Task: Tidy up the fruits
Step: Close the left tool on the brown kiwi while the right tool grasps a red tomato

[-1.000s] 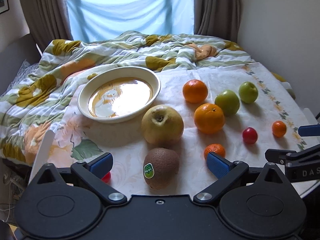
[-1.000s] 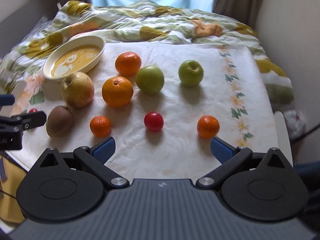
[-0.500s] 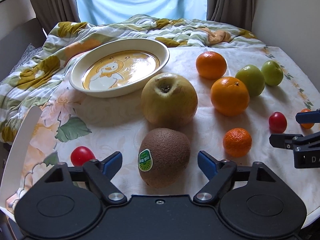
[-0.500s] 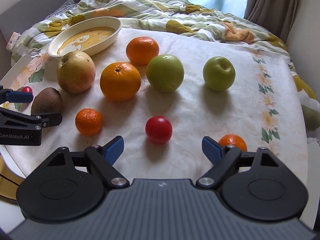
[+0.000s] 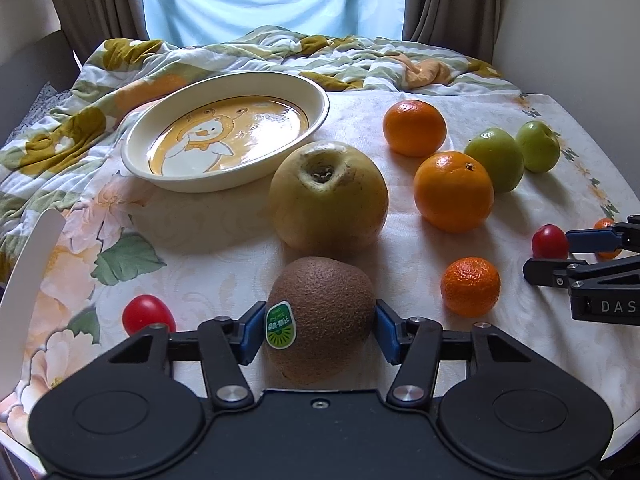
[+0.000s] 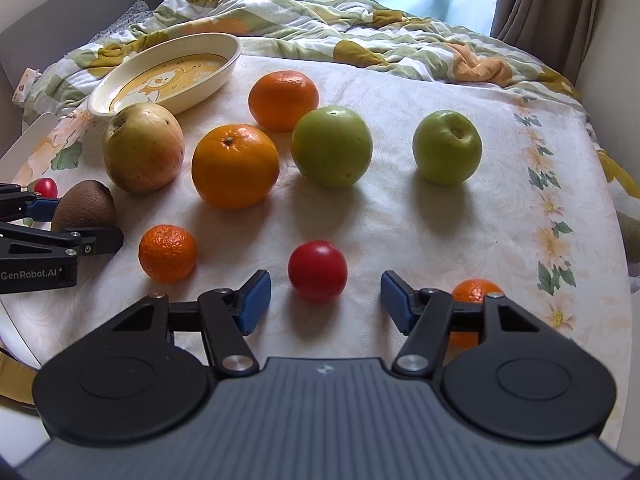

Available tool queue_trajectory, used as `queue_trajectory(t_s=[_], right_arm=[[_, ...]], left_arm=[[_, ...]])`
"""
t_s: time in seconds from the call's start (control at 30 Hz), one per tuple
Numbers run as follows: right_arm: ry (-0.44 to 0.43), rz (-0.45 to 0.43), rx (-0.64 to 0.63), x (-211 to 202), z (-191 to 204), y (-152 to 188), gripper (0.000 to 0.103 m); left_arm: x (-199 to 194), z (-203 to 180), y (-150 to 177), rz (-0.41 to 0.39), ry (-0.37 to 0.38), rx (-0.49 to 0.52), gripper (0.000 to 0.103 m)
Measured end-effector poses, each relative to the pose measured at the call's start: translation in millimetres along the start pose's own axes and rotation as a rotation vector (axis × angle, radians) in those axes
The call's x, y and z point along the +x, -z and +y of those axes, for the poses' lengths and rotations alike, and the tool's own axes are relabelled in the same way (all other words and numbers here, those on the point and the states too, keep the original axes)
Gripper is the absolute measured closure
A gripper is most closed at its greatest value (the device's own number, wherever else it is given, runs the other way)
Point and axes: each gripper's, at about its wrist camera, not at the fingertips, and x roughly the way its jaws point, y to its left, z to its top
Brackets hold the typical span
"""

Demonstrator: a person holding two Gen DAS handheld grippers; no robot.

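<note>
A table (image 6: 440,240) under a pale floral cloth (image 5: 200,248) is carrying the fruit: a kiwi (image 5: 320,320), a big yellowish pear (image 5: 328,196), two oranges (image 6: 235,166), two green apples (image 6: 332,146), two small mandarins (image 6: 168,253) and two red tomatoes (image 6: 318,271), all sitting apart. An oval dish (image 5: 224,132) is resting at the far left, beside a rumpled quilt (image 6: 320,28).

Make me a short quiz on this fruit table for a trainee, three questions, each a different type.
1. True or false: the dish holds fruit.
2. Which fruit lies between the left claw's pads? A orange, B kiwi, C tomato.
3. How many green apples are on the table?

Key: 1 false. 2 B. 3 two.
</note>
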Motion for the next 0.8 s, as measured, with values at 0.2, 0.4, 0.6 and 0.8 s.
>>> queue_trajectory(t_s=[0.2,0.4,0.6,0.8], right_arm=[[0.006,-0.011,0.001,-0.5,0.3,-1.1,0.039],[0.008,-0.022,-0.026,-1.1,2.7,-3.2,0.057],[-0.008,-0.033,-0.035,-6.3,4.5,-7.3,0.058],[-0.034,-0.049,-0.055,-20.6,8.5,-19.4,0.058]], left_arm=[[-2.0,-0.3,1.8,-0.001,-0.008,-0.008,0.043],[-4.6,-0.6,3.5,-0.001,-0.015,-0.024,0.043],[-13.4,-0.4,2.8,-0.017,-0.024,-0.05,0.043],[-36.9,0.7,-6.4,-0.047,-0.047,-0.079,0.043]])
